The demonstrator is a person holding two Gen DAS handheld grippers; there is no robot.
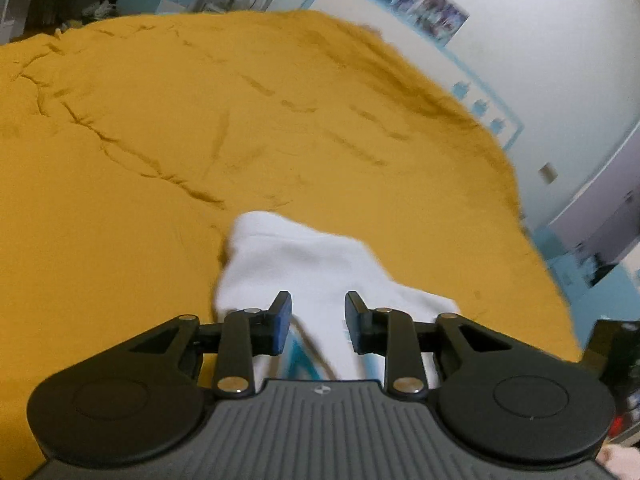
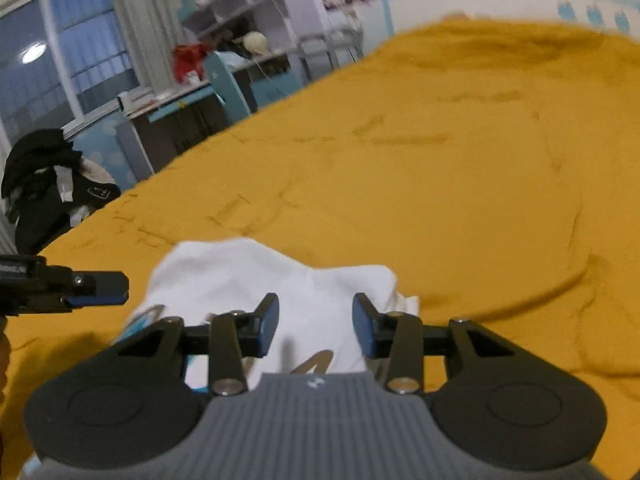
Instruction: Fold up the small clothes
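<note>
A small white garment (image 1: 304, 264) with a teal print lies crumpled on the mustard-yellow bed cover (image 1: 200, 140). My left gripper (image 1: 318, 320) hovers over its near part, jaws apart, with white cloth showing in the gap and no pad pressing on it. In the right wrist view the same garment (image 2: 240, 276) lies under my right gripper (image 2: 316, 324), which also stands open above the cloth. One finger of the left gripper (image 2: 96, 288) shows at the garment's left edge. The near end of the garment is hidden under both gripper bodies.
The yellow cover (image 2: 440, 180) spreads wide and wrinkled beyond the garment. A pile of dark clothes (image 2: 44, 184) sits off the bed's left edge, with a desk and shelves (image 2: 240, 40) behind it. A white wall with posters (image 1: 432, 12) borders the bed's far right side.
</note>
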